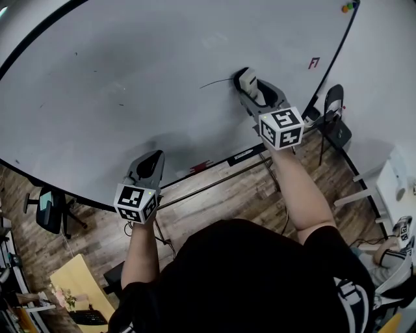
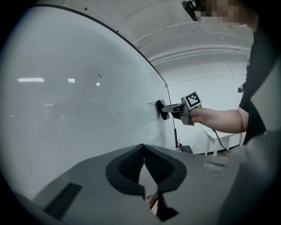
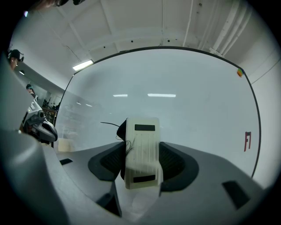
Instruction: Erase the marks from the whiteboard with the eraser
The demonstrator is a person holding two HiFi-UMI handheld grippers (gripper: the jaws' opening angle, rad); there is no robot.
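A large whiteboard (image 1: 143, 78) fills the head view. My right gripper (image 1: 255, 94) is shut on a cream eraser (image 1: 247, 80), whose black felt presses flat on the board. A thin black line (image 1: 216, 82) runs left from the eraser. In the right gripper view the eraser (image 3: 141, 151) sits between the jaws, with the line (image 3: 109, 124) at its upper left. My left gripper (image 1: 149, 166) hangs near the board's lower edge, shut with nothing in it. The left gripper view shows the right gripper and eraser (image 2: 164, 109) on the board.
Small faint specks (image 1: 121, 104) dot the board at left. A red sticker (image 1: 314, 63) sits at the board's right side, coloured magnets (image 1: 349, 7) at its top corner. Below stand an office chair (image 1: 51, 209), a black chair (image 1: 336, 123) and a white table (image 1: 380, 188).
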